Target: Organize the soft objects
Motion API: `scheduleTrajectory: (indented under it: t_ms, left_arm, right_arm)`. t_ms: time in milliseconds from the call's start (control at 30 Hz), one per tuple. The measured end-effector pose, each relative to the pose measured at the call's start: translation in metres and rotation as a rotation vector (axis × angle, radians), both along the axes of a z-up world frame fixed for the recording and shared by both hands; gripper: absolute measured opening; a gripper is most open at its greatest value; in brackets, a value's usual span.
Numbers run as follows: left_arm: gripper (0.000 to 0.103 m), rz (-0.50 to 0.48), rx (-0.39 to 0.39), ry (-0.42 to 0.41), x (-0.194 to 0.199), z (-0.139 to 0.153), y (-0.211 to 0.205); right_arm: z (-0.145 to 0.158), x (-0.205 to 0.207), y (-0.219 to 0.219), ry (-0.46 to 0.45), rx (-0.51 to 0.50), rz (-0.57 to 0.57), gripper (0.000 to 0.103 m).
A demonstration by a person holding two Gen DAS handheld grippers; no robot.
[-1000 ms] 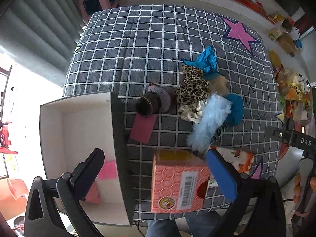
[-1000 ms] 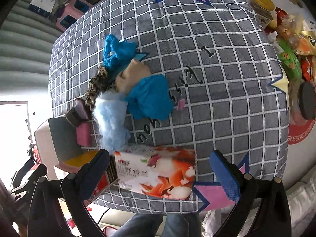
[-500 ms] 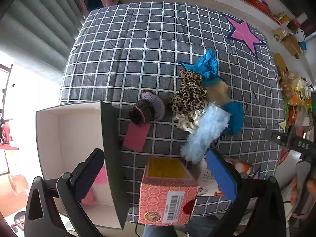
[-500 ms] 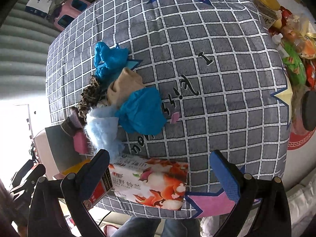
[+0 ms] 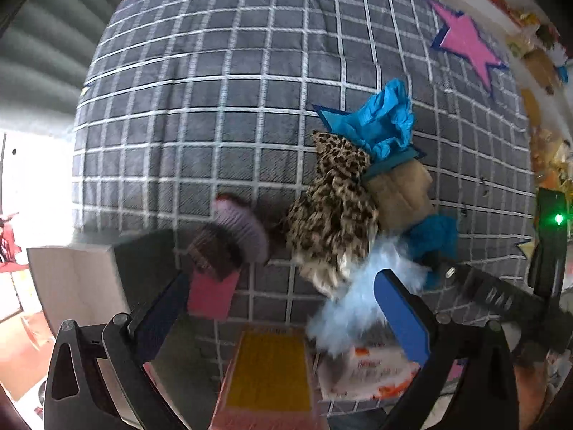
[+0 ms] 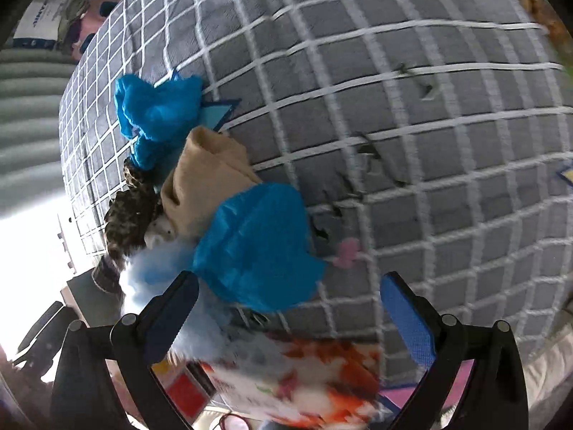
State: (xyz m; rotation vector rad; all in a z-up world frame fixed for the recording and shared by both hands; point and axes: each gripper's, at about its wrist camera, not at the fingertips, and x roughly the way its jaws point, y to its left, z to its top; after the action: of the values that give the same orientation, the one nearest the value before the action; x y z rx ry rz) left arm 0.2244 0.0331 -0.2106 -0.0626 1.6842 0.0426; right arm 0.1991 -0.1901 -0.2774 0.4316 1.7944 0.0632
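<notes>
Both grippers hang over the bed [image 5: 222,107] with fingers spread wide and nothing between them. The soft pile lies just ahead of the fingertips: leopard-print cloth [image 5: 333,211], tan cloth [image 6: 204,186], blue cloth [image 6: 254,243] and a pale blue fluffy piece [image 5: 354,308]. The right gripper [image 6: 286,308] looks lined up on the blue cloth; I'd come down over its bunched middle and close slowly, so only that piece lifts. The left gripper [image 5: 279,304] faces the knitted purple-and-brown piece [image 5: 232,236], beside the white box [image 5: 75,286]. Below the fingers, a yellow-topped carton [image 5: 268,372] and a tissue pack [image 6: 304,376] crowd the approach and could get snagged.
</notes>
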Motion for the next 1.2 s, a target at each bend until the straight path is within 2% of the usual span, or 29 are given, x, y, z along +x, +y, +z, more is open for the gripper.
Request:
scheduleTrajectory:
  t_ms: [100, 133, 167, 200, 233, 267, 300, 367, 433, 533, 600, 700, 800, 900, 967, 1133, 1200]
  left_arm:
    - [0.103, -0.021, 0.0, 0.04, 0.015, -0.026, -0.013]
    - [0.102, -0.031, 0.006, 0.054, 0.02, -0.035, -0.017]
    - [0.101, -0.041, 0.021, 0.064, 0.024, -0.043, -0.021]
    - [0.097, -0.048, 0.036, 0.069, 0.026, -0.047, -0.022]
    - [0.094, -0.057, 0.047, 0.078, 0.028, -0.053, -0.024]
    - [0.092, -0.062, 0.049, 0.088, 0.03, -0.059, -0.026]
    - [0.087, -0.065, 0.046, 0.095, 0.032, -0.064, -0.027]
    - [0.071, -0.077, 0.04, 0.108, 0.033, -0.07, -0.029]
    - [0.036, -0.079, 0.015, 0.127, 0.034, -0.074, -0.03]
    - [0.025, -0.058, -0.05, 0.103, 0.032, -0.068, -0.027]
    - [0.024, -0.046, -0.074, 0.047, 0.031, -0.054, -0.023]
    - [0.024, -0.035, -0.107, -0.079, 0.026, -0.02, -0.017]
    - [0.024, -0.021, -0.186, -0.188, 0.019, 0.017, -0.005]
    - [0.024, -0.013, -0.205, -0.236, 0.013, 0.042, 0.007]
    - [0.024, -0.033, -0.187, -0.261, 0.003, 0.059, 0.012]
    - [0.024, -0.144, -0.171, -0.29, -0.027, 0.08, -0.012]
    - [0.024, -0.204, -0.178, -0.302, -0.053, 0.087, -0.028]
  right_arm:
    - [-0.017, -0.004, 0.009, 0.018, -0.004, 0.05, 0.102]
    - [-0.019, -0.007, 0.01, 0.023, -0.004, 0.058, 0.097]
    - [-0.021, -0.011, 0.01, 0.024, 0.005, 0.071, 0.088]
    - [-0.02, -0.013, 0.01, 0.014, -0.005, 0.091, 0.071]
    - [-0.017, -0.014, 0.01, -0.003, 0.002, 0.11, 0.062]
    - [-0.016, -0.016, 0.009, -0.01, 0.033, 0.113, 0.041]
    - [-0.015, -0.016, 0.007, -0.01, 0.066, 0.11, 0.032]
    - [-0.009, -0.016, 0.002, -0.034, 0.076, 0.12, 0.027]
    - [0.002, -0.016, -0.006, -0.075, 0.091, 0.122, 0.025]
    - [0.016, -0.017, -0.024, -0.118, 0.109, 0.095, 0.025]
    - [0.026, -0.018, -0.038, -0.138, 0.111, 0.067, 0.025]
    - [0.041, -0.018, -0.048, -0.167, 0.09, 0.051, 0.025]
    - [0.052, -0.026, -0.055, -0.181, 0.082, 0.038, 0.025]
    - [0.061, -0.029, -0.058, -0.196, 0.076, 0.039, 0.025]
    - [0.069, -0.035, -0.061, -0.215, 0.065, 0.056, 0.025]
    - [0.089, -0.052, -0.06, -0.246, 0.046, 0.088, 0.025]
    - [0.096, -0.062, -0.059, -0.25, 0.045, 0.09, 0.025]
